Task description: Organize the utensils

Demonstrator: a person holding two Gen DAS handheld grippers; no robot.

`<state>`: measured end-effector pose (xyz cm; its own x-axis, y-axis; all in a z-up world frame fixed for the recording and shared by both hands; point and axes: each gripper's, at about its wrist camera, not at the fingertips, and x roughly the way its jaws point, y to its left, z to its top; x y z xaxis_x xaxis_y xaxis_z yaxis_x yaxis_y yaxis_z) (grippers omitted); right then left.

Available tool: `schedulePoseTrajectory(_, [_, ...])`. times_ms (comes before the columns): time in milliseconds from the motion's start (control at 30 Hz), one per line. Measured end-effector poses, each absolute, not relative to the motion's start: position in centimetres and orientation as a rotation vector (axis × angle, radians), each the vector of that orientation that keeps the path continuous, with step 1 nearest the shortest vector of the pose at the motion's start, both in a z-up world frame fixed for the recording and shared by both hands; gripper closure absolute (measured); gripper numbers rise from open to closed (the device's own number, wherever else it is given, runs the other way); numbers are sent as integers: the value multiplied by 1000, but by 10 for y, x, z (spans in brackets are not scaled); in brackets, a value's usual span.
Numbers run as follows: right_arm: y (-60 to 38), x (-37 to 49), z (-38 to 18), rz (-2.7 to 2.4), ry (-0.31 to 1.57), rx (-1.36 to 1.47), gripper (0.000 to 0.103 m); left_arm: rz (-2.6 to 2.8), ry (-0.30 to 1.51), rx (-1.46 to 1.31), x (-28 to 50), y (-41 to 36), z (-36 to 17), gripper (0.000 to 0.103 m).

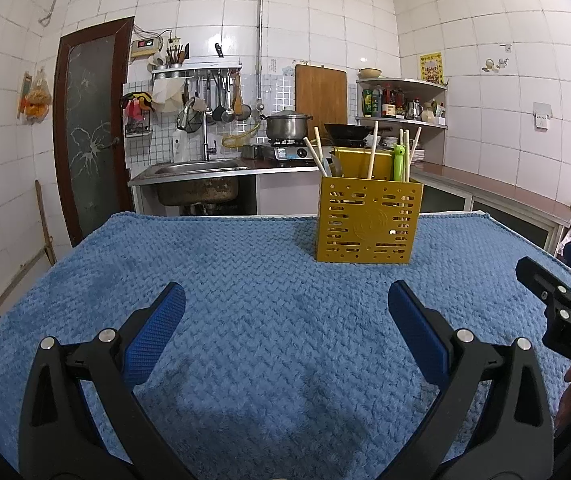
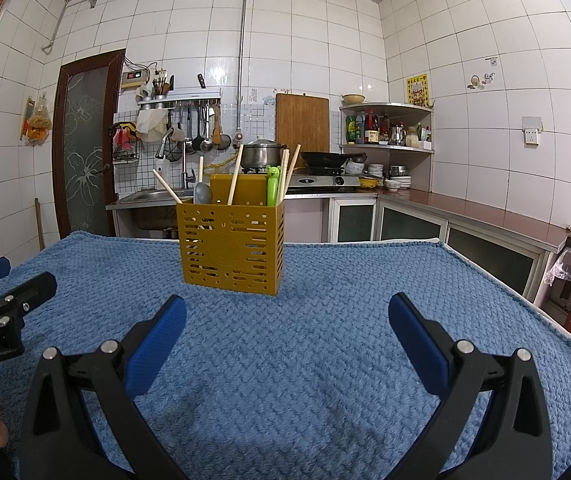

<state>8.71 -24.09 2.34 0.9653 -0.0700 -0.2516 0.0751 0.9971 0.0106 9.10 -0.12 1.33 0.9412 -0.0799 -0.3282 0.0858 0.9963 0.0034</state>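
A yellow perforated utensil holder (image 1: 368, 220) stands upright on the blue towel (image 1: 245, 280), right of centre; it also shows in the right wrist view (image 2: 231, 250). It holds several wooden chopsticks (image 1: 372, 150), a grey spoon (image 2: 202, 193) and a green frog-topped utensil (image 2: 273, 185). My left gripper (image 1: 286, 296) is open and empty, low over the towel, short of the holder. My right gripper (image 2: 287, 306) is open and empty, also short of the holder. Each gripper shows at the edge of the other's view, the right one at the right (image 1: 561, 300) and the left one at the left (image 2: 1, 304).
The towel (image 2: 325, 340) covers a table whose far edge lies just behind the holder. Beyond are a sink (image 1: 195, 168), a stove with a pot (image 1: 287, 126) and a wok (image 2: 331, 159), a counter (image 2: 485, 212) along the right wall and a door (image 1: 91, 128) at left.
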Motion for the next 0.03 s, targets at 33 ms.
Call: schedulePoseTrajectory(33, [-241,87,23,-74,254,20,4,-86,338,15,92,-1,13,5])
